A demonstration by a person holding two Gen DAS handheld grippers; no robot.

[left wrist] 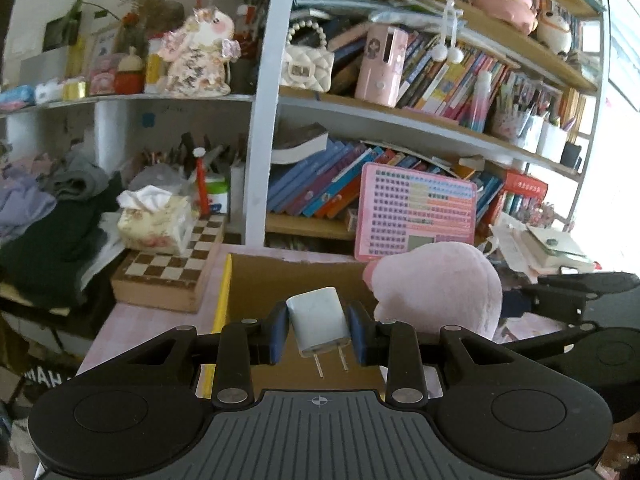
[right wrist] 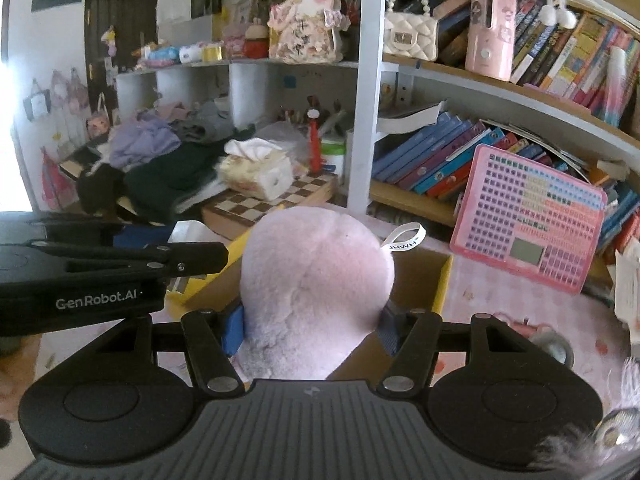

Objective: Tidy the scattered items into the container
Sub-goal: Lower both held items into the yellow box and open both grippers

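Note:
My left gripper (left wrist: 319,330) is shut on a white plug charger (left wrist: 318,320), its two metal prongs pointing back toward the camera. It hangs over an open cardboard box (left wrist: 256,276) with yellow flap edges. My right gripper (right wrist: 310,330) is shut on a round pink plush toy (right wrist: 316,280) with a white loop tag, held above the same cardboard box (right wrist: 416,272). In the left wrist view the pink plush toy (left wrist: 440,284) floats to the right of the charger, with the right gripper's black arm behind it. In the right wrist view the left gripper (right wrist: 192,256) reaches in from the left.
A wooden chessboard box (left wrist: 168,276) with a tissue pack (left wrist: 156,220) on it sits left of the cardboard box. A pink keyboard-like tablet (left wrist: 416,212) leans on the bookshelf behind. Piled clothes (left wrist: 52,224) fill the left side. Papers and books (left wrist: 552,248) lie at the right.

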